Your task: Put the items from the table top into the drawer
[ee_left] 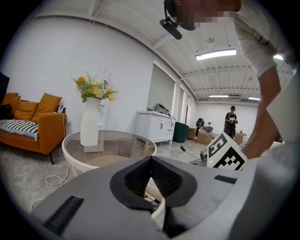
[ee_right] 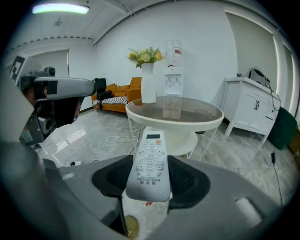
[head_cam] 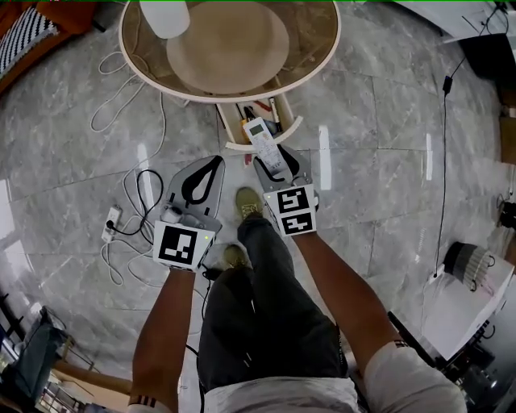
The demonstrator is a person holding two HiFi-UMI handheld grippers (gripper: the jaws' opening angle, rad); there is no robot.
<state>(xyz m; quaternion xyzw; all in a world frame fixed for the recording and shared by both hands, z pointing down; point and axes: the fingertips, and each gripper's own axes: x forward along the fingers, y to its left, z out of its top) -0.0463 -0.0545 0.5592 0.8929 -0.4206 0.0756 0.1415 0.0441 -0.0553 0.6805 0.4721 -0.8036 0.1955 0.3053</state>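
A white remote control lies lengthwise between the jaws of my right gripper, which is shut on it. The remote's front end hangs over the open white drawer under the round glass table. Pens and other small items lie in the drawer. My left gripper is beside it on the left, lower over the floor, shut with its tips touching and nothing held. Through its jaws a bit of the drawer's front shows. A white vase stands on the table.
Cables and a power strip lie on the grey floor left of the table. The person's leg and shoes are between the grippers. An orange sofa, a white cabinet and a water dispenser stand along the walls.
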